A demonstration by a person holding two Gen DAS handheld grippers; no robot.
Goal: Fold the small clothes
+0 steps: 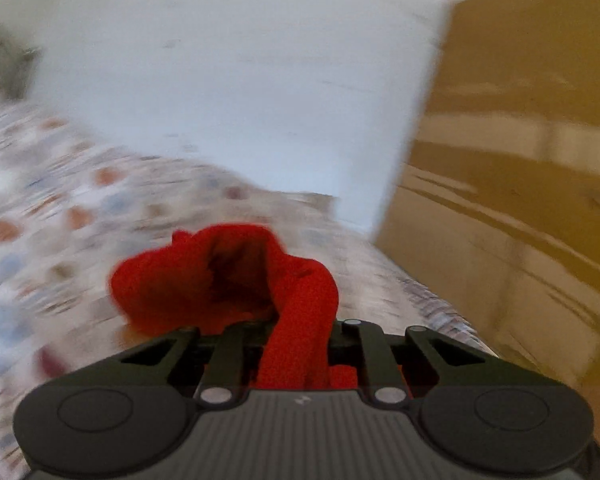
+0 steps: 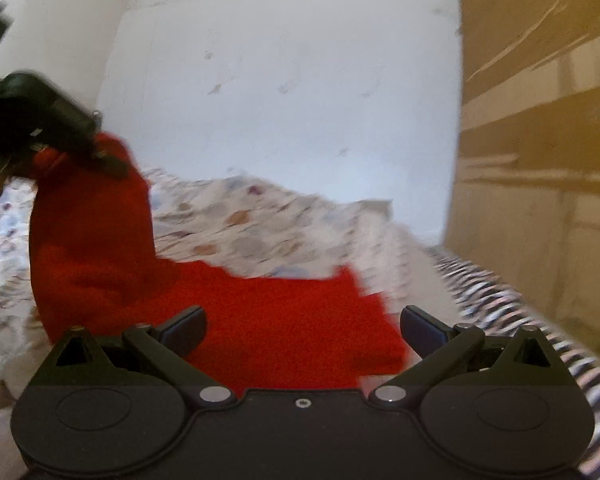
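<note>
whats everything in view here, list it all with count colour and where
red garment: 1, red, part flat on the bed, one end lifted at left
patterned bedsheet: 1, white with coloured spots, spread under the garment
white wall: 1, white, behind the bed
cardboard panel: 1, brown with paler tape strips, standing at right beside the bed
left gripper: 1, black, shut on a bunched end of the garment, raised off the sheet
right gripper: 1, black, fingers spread wide over the flat part of the garment, gripping nothing
</note>
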